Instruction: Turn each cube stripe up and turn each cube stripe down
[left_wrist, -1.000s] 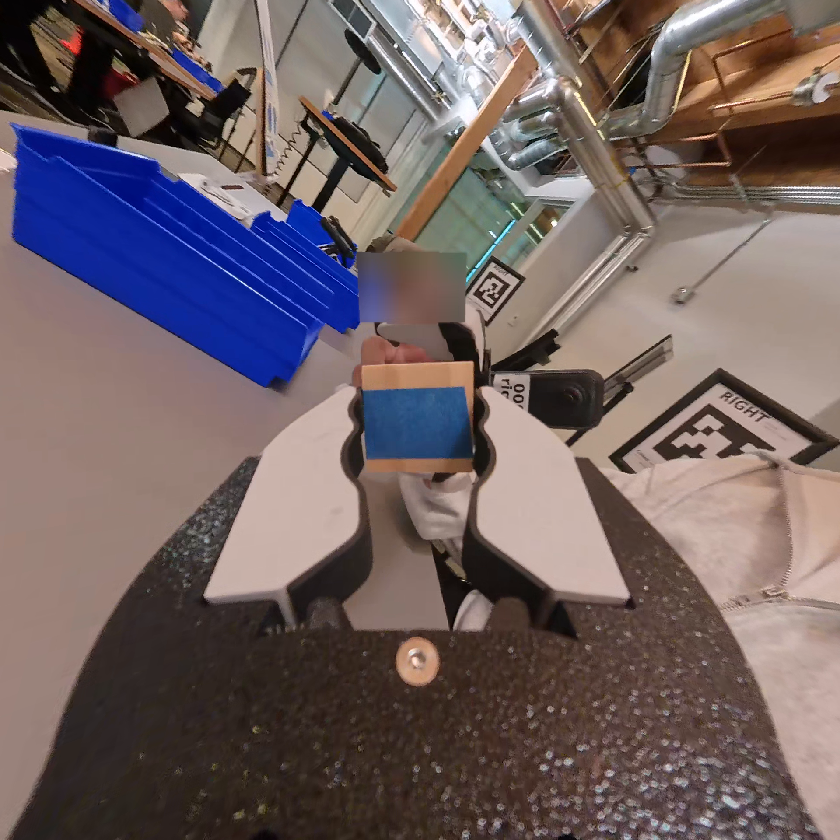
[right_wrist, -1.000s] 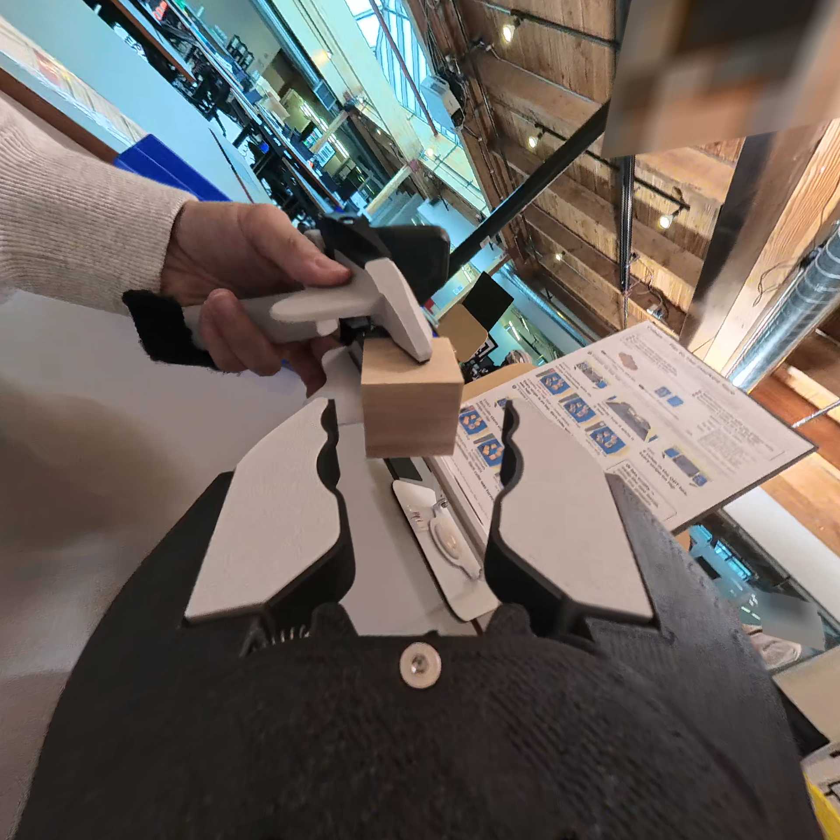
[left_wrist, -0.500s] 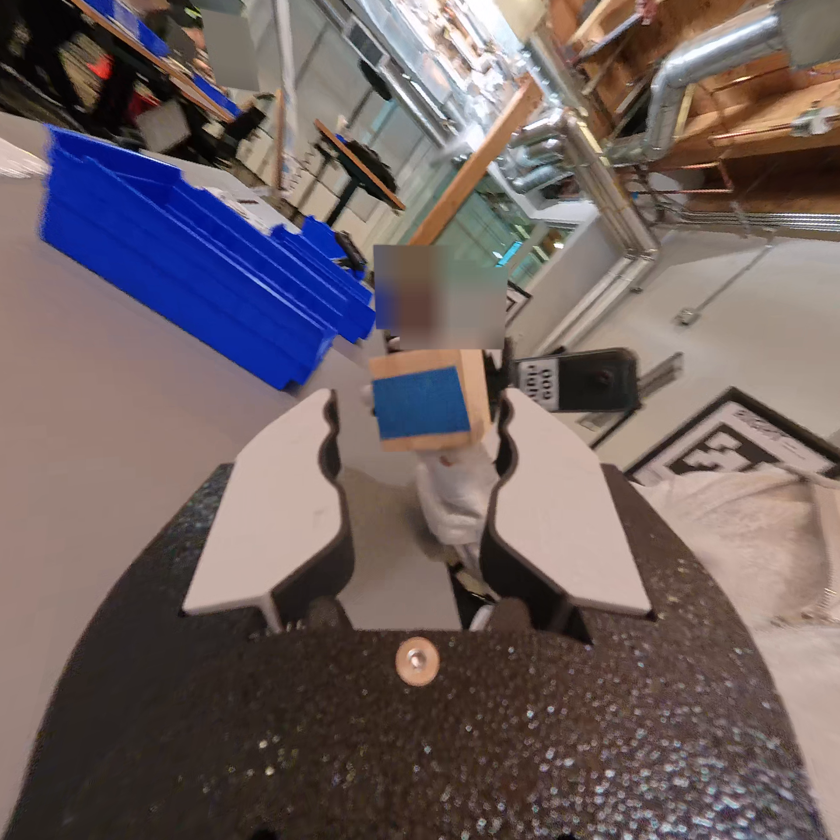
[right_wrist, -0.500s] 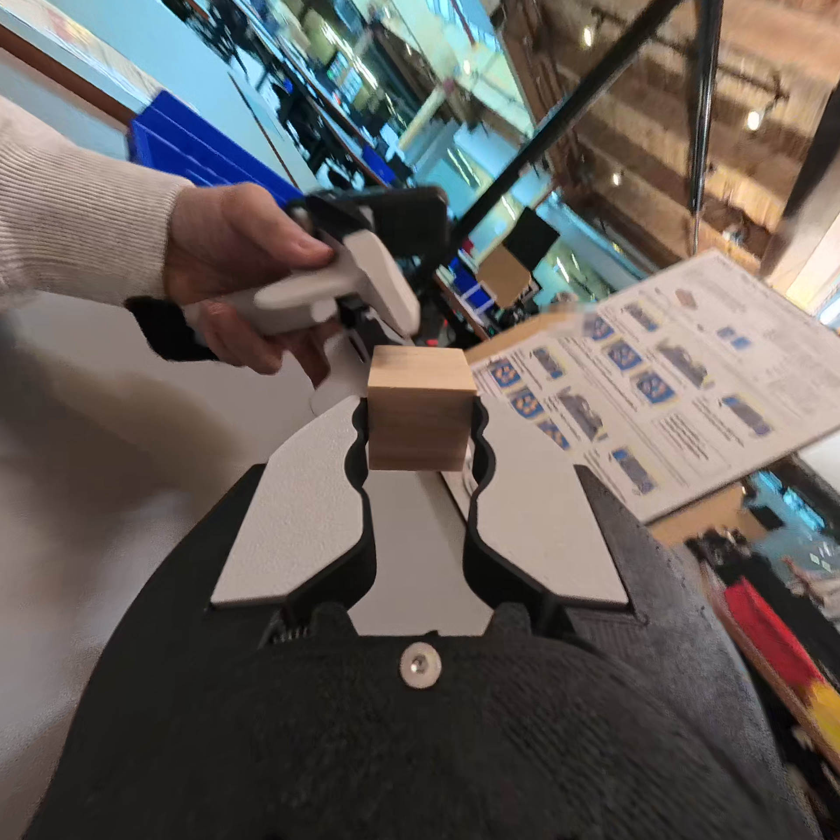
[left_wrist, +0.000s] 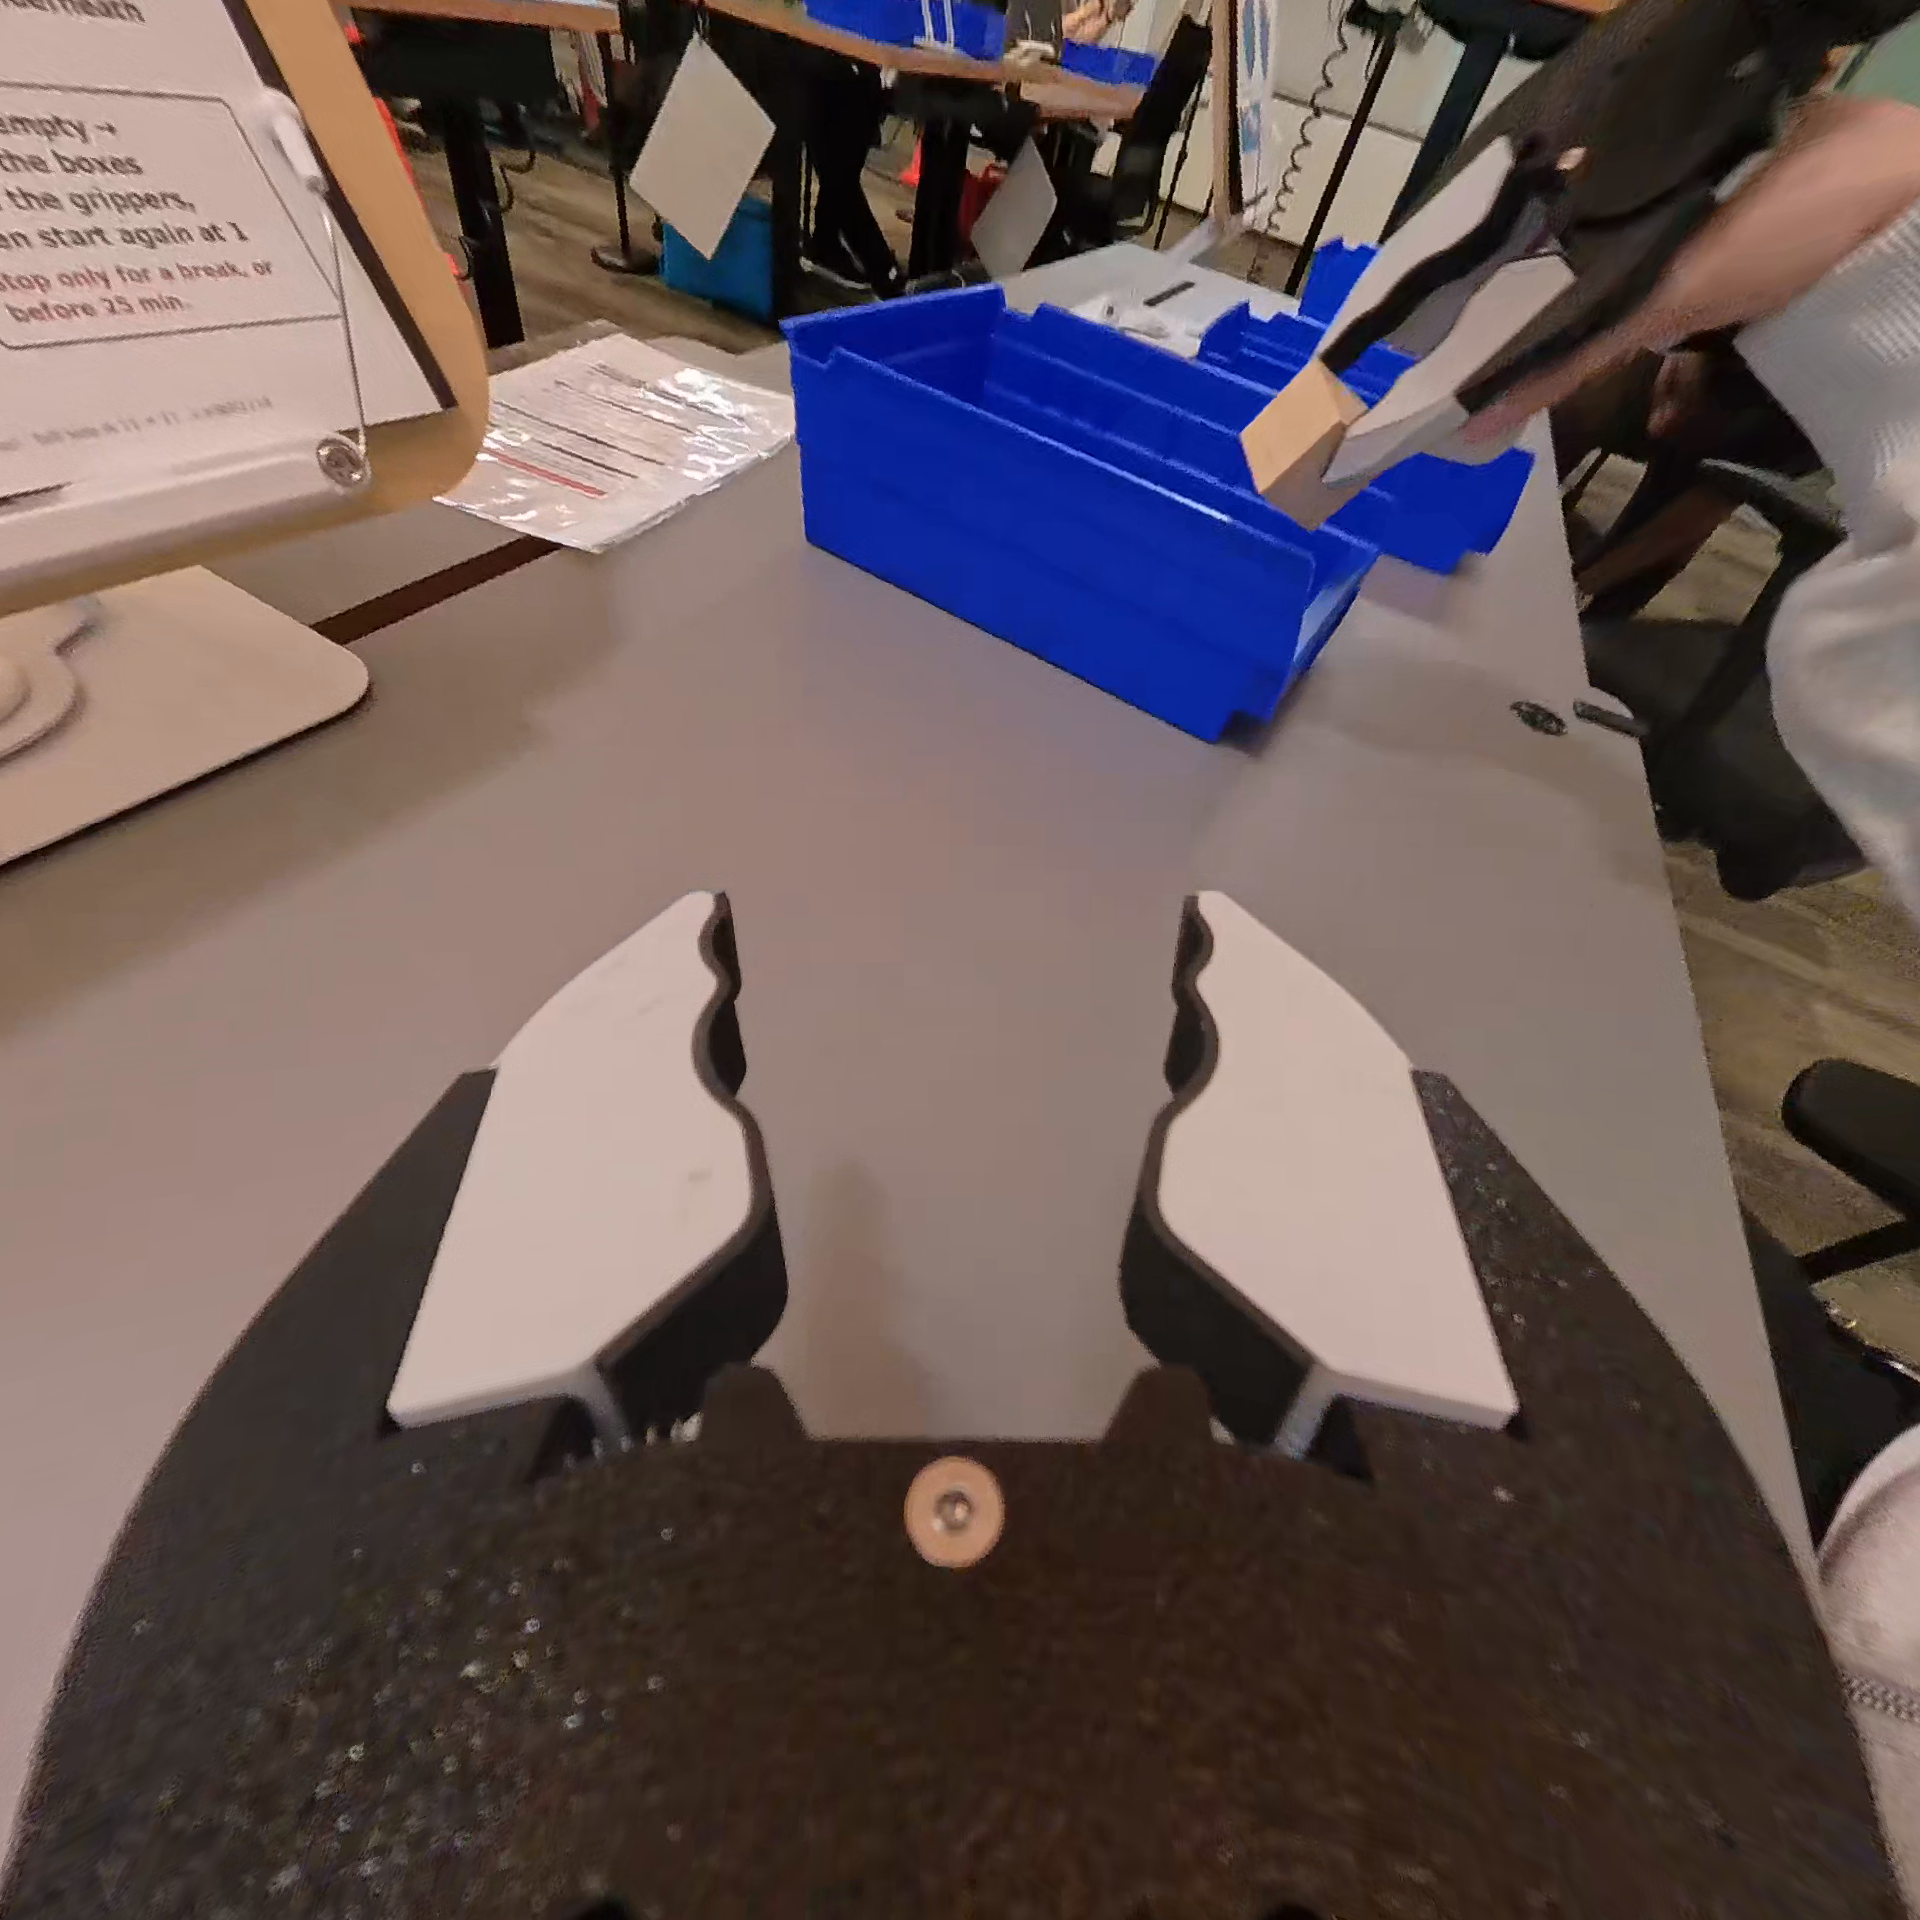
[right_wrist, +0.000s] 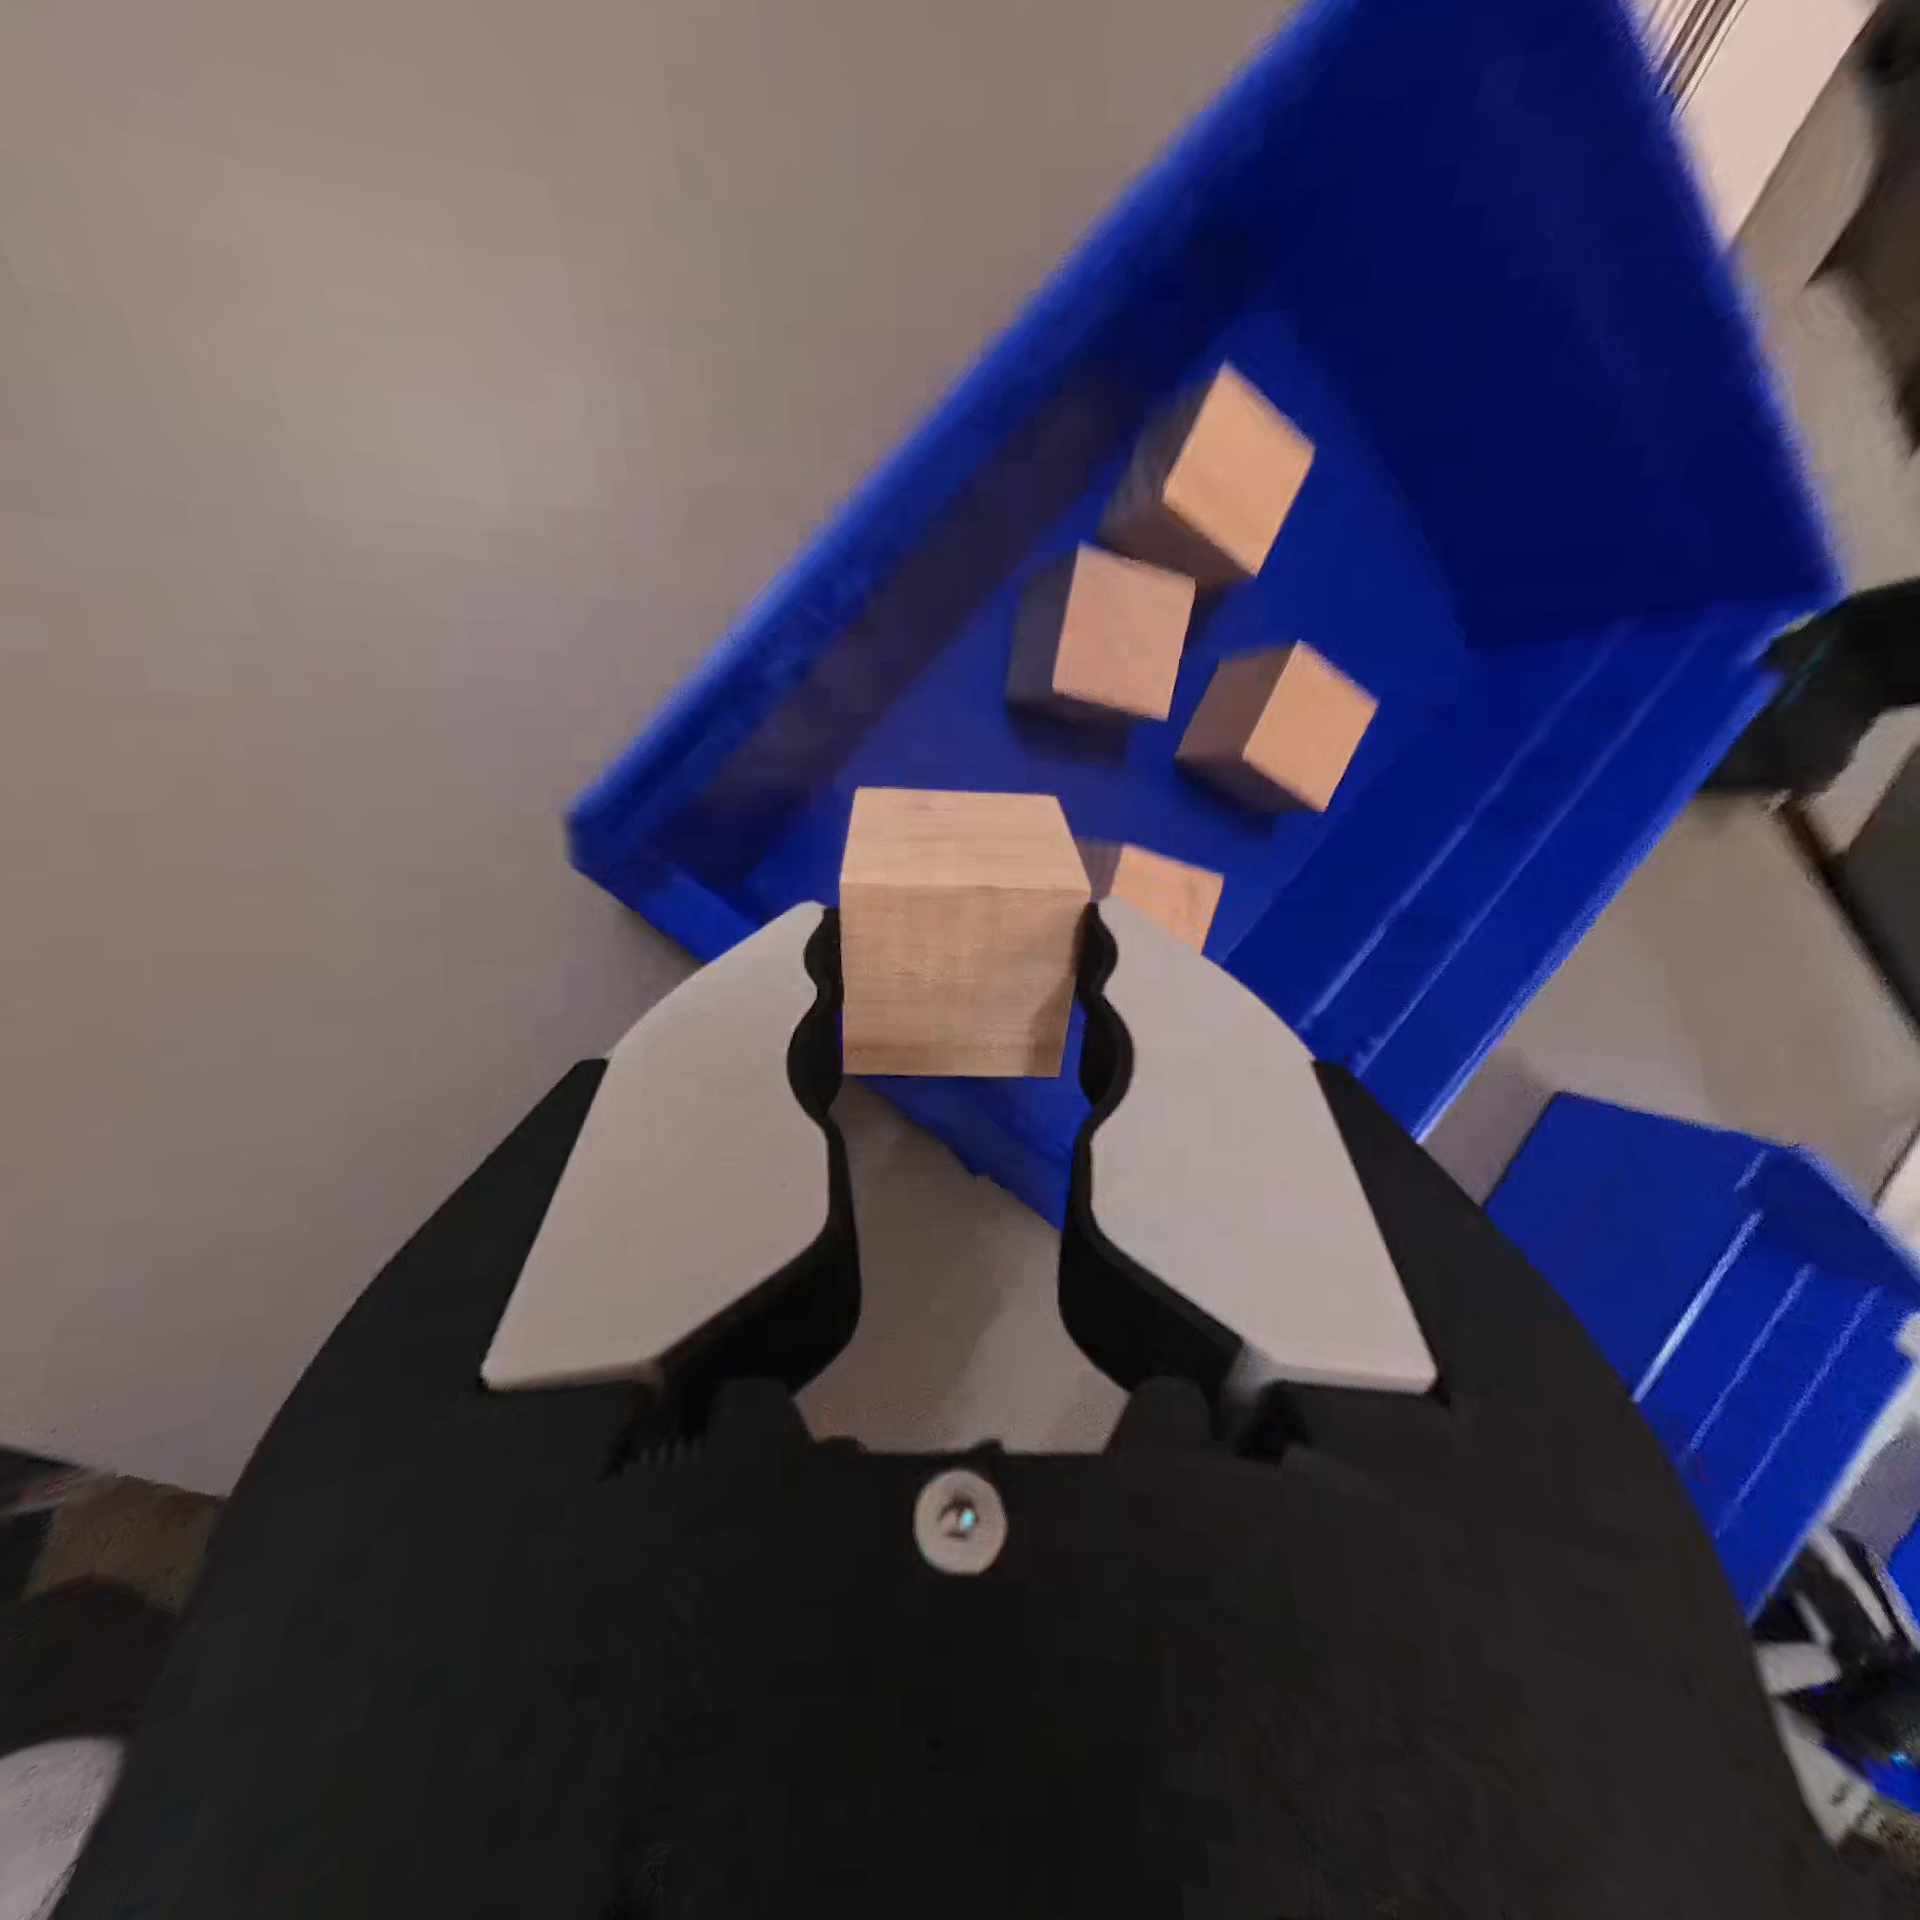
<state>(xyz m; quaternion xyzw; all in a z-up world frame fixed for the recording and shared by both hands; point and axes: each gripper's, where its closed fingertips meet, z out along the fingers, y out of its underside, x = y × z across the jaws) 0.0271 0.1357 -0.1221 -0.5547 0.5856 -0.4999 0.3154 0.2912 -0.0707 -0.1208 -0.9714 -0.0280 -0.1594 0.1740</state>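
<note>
My right gripper (right_wrist: 956, 920) is shut on a plain wooden cube (right_wrist: 956, 935), both pads pressed on its sides, and holds it above the near end of a blue bin (right_wrist: 1455, 343). No stripe shows on the cube's visible faces. Several wooden cubes (right_wrist: 1122, 634) lie in that bin. My left gripper (left_wrist: 956, 914) is open and empty above the grey table (left_wrist: 831, 727). In the left wrist view the right gripper (left_wrist: 1382, 405) holds the cube (left_wrist: 1294, 442) over the blue bin (left_wrist: 1039, 520).
A stand with a printed sheet (left_wrist: 156, 239) is at the left, with a plastic-sleeved paper (left_wrist: 623, 436) beside it. More blue bins (right_wrist: 1766, 1340) stand to the right. Chairs (left_wrist: 1714, 665) stand past the table's right edge.
The cube passed from my left gripper to my right: the right pads closed on it and the left opened. The right carried it over the bin; the left swung down to the table.
</note>
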